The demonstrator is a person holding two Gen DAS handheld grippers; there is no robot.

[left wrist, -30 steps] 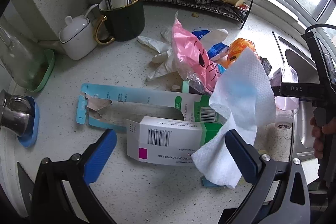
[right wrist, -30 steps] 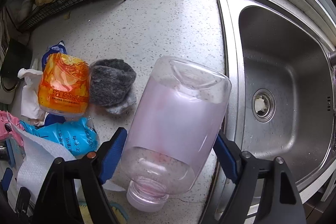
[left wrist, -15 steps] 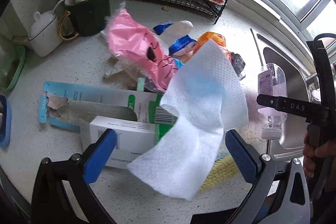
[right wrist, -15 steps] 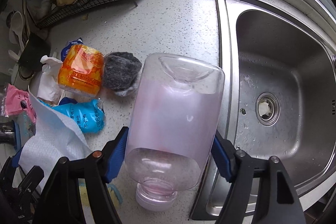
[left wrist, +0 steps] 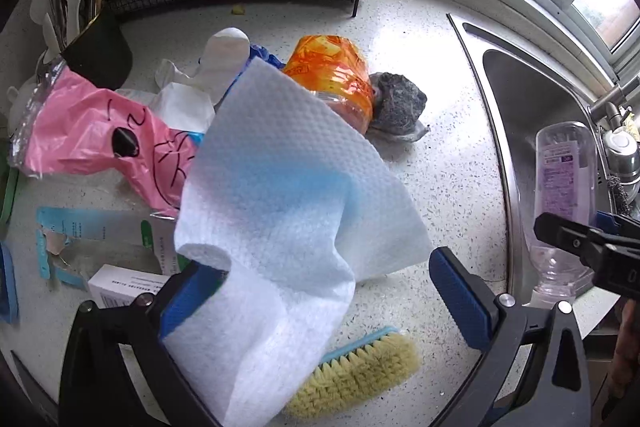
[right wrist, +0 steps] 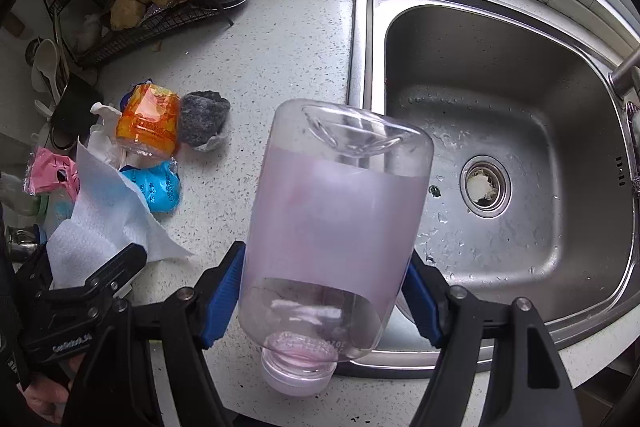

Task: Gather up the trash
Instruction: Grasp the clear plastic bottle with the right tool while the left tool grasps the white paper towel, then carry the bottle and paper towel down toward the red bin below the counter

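My right gripper point(right wrist: 320, 303) has its fingers clamped on the clear bottle point(right wrist: 340, 227), cap down, pink label unreadable, above the tabletop point(right wrist: 288, 39) edge by the sink point(right wrist: 500, 107). My left gripper point(left wrist: 316, 291) stands wide, white paper towel point(left wrist: 288, 211) draped over one finger point(left wrist: 180, 303); whether it's pinched, I cannot tell.

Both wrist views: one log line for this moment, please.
left gripper: open, paper towel draped on one finger | right gripper: shut on bottle, cap down | counter: trash remains
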